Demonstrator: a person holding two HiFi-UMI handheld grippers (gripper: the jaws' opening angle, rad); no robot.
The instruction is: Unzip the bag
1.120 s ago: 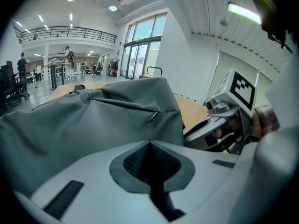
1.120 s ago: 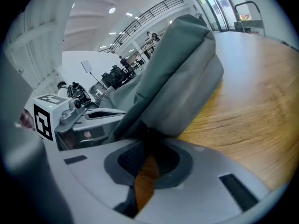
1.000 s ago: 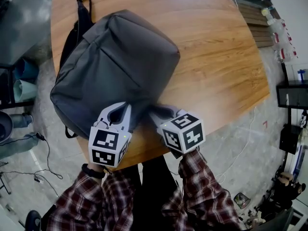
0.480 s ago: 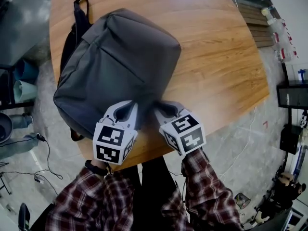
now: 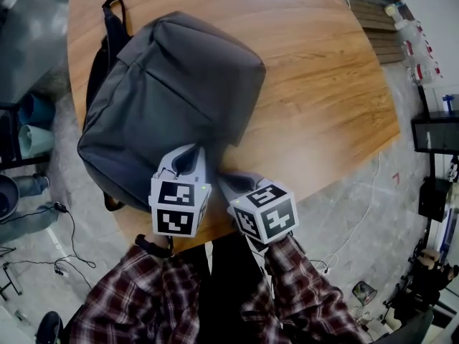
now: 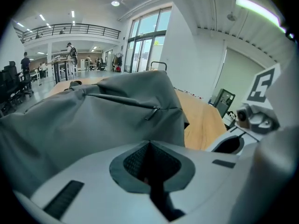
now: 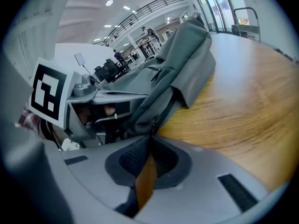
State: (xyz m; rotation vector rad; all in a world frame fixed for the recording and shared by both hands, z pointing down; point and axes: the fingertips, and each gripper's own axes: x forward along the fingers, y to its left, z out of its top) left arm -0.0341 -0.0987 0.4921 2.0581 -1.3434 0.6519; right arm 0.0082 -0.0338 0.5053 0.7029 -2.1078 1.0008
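Observation:
A grey backpack (image 5: 172, 92) lies on the wooden table (image 5: 323, 84), its near corner at the front edge. My left gripper (image 5: 188, 165) is shut on the bag's fabric at that corner; in the left gripper view the jaws meet at the grey cloth (image 6: 93, 120). My right gripper (image 5: 228, 180) sits just to the right, shut on the zipper pull (image 7: 153, 127), and a dark zipper line runs up the bag's side (image 7: 187, 55). A small pocket zipper pull (image 6: 150, 113) hangs on the front panel.
The bag's black straps and handle (image 5: 111, 20) trail off its far left side. The table's front edge runs just under both grippers. Cables and blue cones (image 5: 32, 131) lie on the floor at left; a shelf with bottles (image 5: 412, 41) stands at right.
The two grippers have come closer together: the left shifted right, the right shifted left and toward me. The bag's near corner stays between them.

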